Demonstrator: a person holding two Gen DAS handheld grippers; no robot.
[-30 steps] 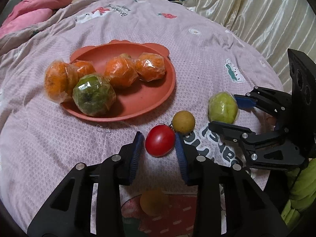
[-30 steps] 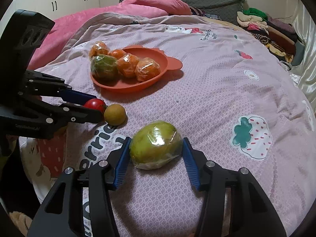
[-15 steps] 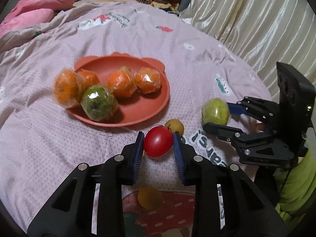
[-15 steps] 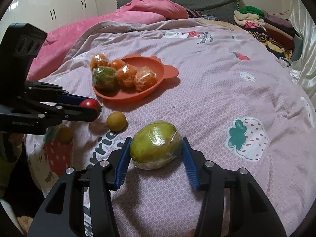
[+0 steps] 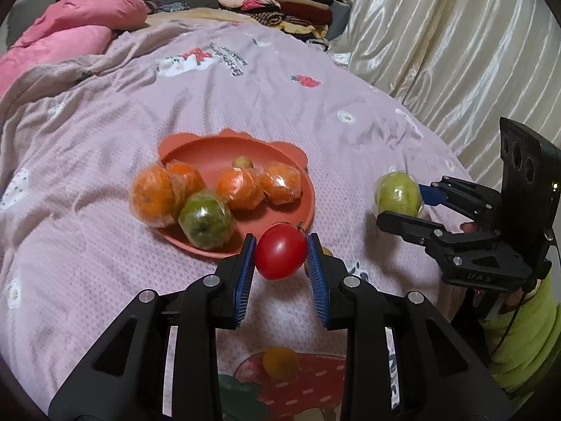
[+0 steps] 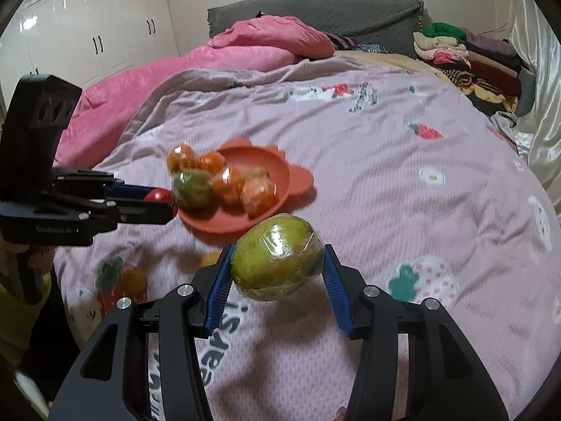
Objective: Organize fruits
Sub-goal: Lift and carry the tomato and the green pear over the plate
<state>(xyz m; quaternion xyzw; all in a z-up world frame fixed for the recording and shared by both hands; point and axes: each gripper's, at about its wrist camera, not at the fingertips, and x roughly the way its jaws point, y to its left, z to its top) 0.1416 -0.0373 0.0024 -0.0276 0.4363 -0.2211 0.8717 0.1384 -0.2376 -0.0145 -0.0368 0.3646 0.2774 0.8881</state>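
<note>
My left gripper [image 5: 280,258] is shut on a red tomato [image 5: 280,256] and holds it above the bedspread by the near rim of the orange plate [image 5: 210,154]. My right gripper [image 6: 277,265] is shut on a wrapped green fruit [image 6: 277,261], lifted off the bed to the right of the plate [image 6: 252,154]. The plate holds several wrapped oranges [image 5: 240,189] and a wrapped green fruit [image 5: 205,224]. In the right wrist view the left gripper [image 6: 171,203] shows with the tomato [image 6: 159,195] at the plate's left edge. The right gripper [image 5: 398,207] shows in the left wrist view with its fruit [image 5: 398,193].
Two small yellow fruits lie on the bedspread, one [image 5: 280,363] below the left gripper and one [image 6: 210,259] beside the right gripper's left finger. A pink duvet [image 6: 228,52] and folded clothes [image 6: 466,56] lie at the bed's far end. Curtains [image 5: 455,35] hang on the right.
Both grippers have risen off the bed with their fruits. The left one has carried the tomato toward the plate's near rim. The right one has lifted the green fruit clear of the bedspread.
</note>
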